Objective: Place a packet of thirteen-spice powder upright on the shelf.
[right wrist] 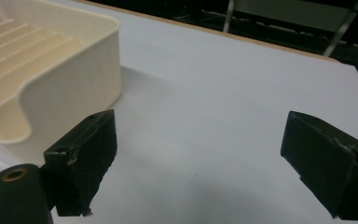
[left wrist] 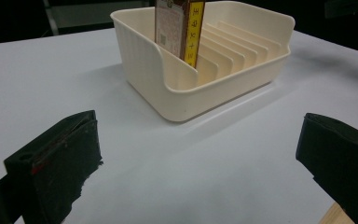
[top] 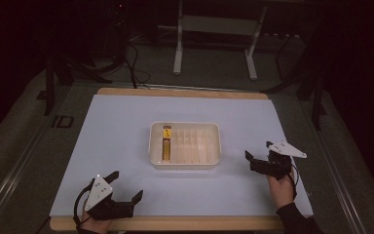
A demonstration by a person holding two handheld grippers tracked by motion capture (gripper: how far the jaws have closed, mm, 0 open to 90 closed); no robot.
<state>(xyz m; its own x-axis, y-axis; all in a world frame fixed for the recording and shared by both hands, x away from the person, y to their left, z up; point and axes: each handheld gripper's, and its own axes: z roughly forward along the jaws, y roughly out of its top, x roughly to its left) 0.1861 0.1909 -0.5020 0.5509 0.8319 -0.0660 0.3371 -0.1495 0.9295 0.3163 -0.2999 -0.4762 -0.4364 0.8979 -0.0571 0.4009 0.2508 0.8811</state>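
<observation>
Dim room, dark beyond the table (top: pixel 126 146); its pale top is evenly lit from above; soft shadows beside the tray (left wrist: pixel 205 88); near fingers (right wrist: pixel 81 161) blurred; grainy, low-contrast high view.

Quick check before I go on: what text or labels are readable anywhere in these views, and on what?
Box standing in the cream slotted tray: dark characters down its yellow edge strip, in a non-Latin script, too blurred to quote.
Same box, pale side panel: fine print, too small to read.
Same box in the high view: yellow label, unreadable.
Tray, white table cover, left gripper and right gripper: no text.
</observation>
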